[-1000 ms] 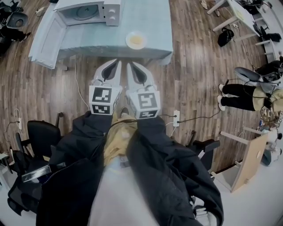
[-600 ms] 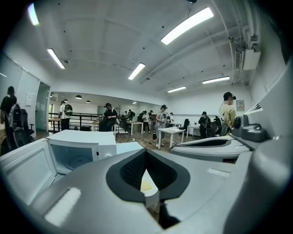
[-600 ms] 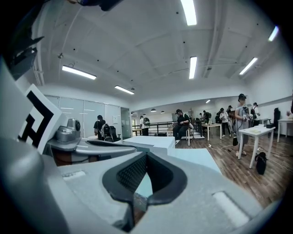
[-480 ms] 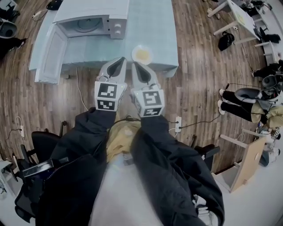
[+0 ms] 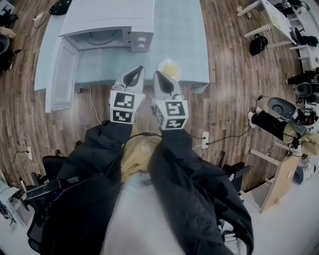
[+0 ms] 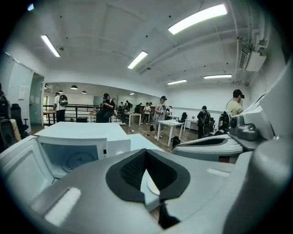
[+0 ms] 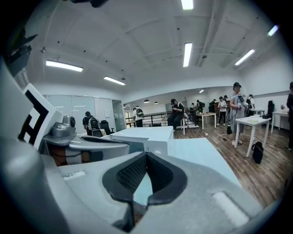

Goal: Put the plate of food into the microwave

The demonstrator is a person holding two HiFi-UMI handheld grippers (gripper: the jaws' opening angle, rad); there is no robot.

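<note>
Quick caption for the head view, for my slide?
Shut, empty left gripper and right gripper at the table edge, plate of food by the right one, microwave door open.

Brown wood-plank floor (image 5: 234, 99) fills the head view around a pale blue rectangular tabletop (image 5: 184, 45) at top centre. White desks (image 5: 271, 15) stand at upper right, black office chairs (image 5: 52, 167) at lower left, and a light wooden panel (image 5: 281, 182) at lower right. Long fluorescent ceiling strips (image 6: 198, 18) light the white walls (image 6: 206, 96).
</note>
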